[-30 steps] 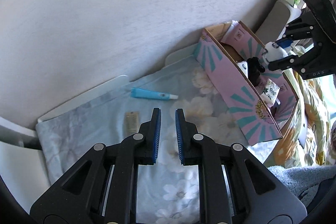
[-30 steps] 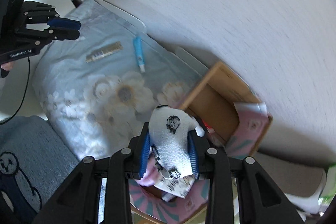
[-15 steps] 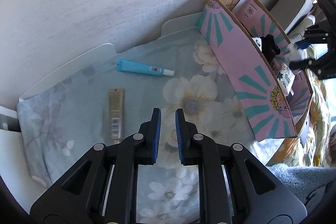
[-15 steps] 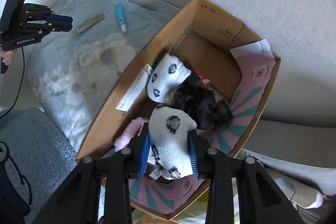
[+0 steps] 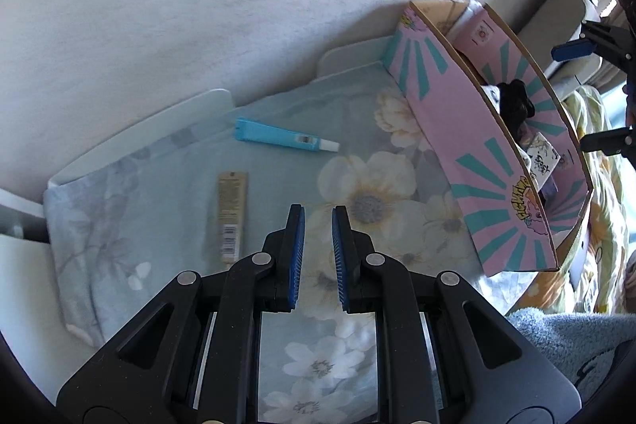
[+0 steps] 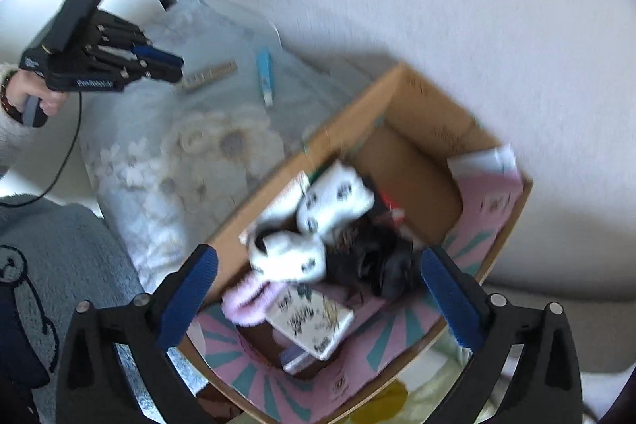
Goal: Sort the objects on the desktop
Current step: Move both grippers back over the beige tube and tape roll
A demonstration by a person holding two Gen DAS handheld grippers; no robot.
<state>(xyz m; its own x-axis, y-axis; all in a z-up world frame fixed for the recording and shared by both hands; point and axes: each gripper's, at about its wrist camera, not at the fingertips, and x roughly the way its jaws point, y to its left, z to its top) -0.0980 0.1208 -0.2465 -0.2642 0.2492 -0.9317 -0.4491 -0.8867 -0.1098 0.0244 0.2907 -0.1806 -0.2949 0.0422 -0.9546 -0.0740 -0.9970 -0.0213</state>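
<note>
My right gripper [image 6: 316,257] hangs over the pink and teal cardboard box [image 6: 417,98]. Its jaws are opening wide and touch nothing. A white sock with black spots [image 6: 290,257] lies loose in the box below them, beside a matching sock [image 6: 338,201] and a black cloth item [image 6: 381,257]. My left gripper [image 5: 318,213] is shut and empty above the floral pillow [image 5: 179,225]. A blue tube [image 5: 284,140] and a flat tan tube [image 5: 231,215] lie on the pillow ahead of it.
The box [image 5: 477,161] stands against the white wall, right of the pillow. It also holds a pink fuzzy item [image 6: 246,301] and a printed packet [image 6: 314,320]. A grey blanket [image 6: 47,245] lies in front. A person's hand [image 6: 24,94] holds the left gripper.
My right gripper moved over the box, opened and let go of the spotted sock, which now lies inside. My left gripper sank a little toward the pillow.
</note>
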